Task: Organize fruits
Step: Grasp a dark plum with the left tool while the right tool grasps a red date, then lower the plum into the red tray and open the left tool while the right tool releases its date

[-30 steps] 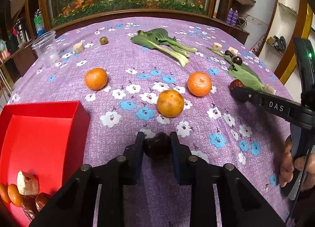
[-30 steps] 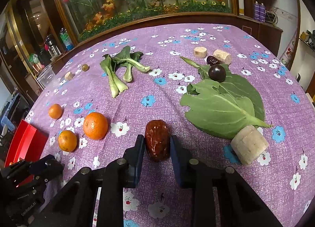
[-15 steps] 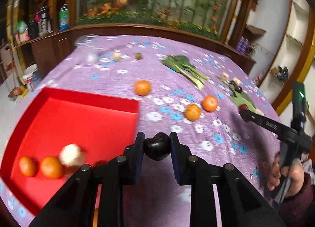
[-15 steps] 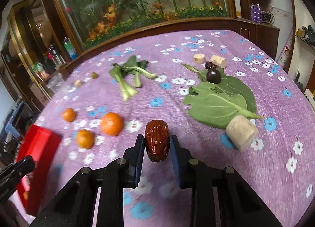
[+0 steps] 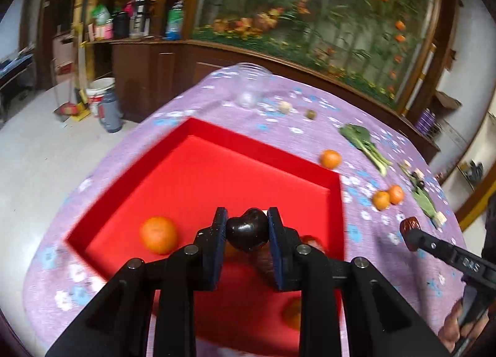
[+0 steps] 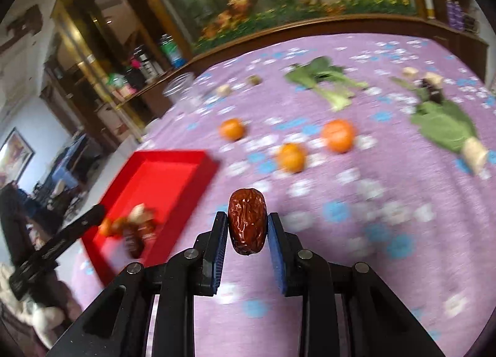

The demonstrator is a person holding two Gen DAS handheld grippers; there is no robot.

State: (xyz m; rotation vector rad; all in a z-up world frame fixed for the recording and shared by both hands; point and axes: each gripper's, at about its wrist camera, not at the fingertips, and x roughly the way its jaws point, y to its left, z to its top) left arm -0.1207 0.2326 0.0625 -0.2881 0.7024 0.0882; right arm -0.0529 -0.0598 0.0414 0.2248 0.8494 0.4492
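My left gripper (image 5: 247, 230) is shut on a dark glossy plum (image 5: 248, 229) and holds it above the red tray (image 5: 263, 152), which holds an orange (image 5: 158, 234) and other fruit partly hidden behind the fingers. My right gripper (image 6: 247, 222) is shut on a wrinkled red-brown date (image 6: 247, 220), held above the purple cloth right of the red tray (image 6: 189, 157). The right gripper and its date (image 5: 409, 226) also show in the left wrist view, right of the tray. Three oranges (image 6: 290, 157) (image 6: 338, 134) (image 6: 232, 129) lie on the cloth.
Bok choy (image 6: 325, 81), a big green leaf (image 6: 446, 127) with a dark plum (image 6: 432, 90), cork-like pieces (image 6: 476, 154) and a clear plastic cup (image 6: 181, 92) lie on the flowered cloth. The table edge runs just left of the tray, with floor beyond.
Both grippers swung left with their fruit. The left one now hangs over the tray; the right one has come closer to it. Views are motion-blurred.
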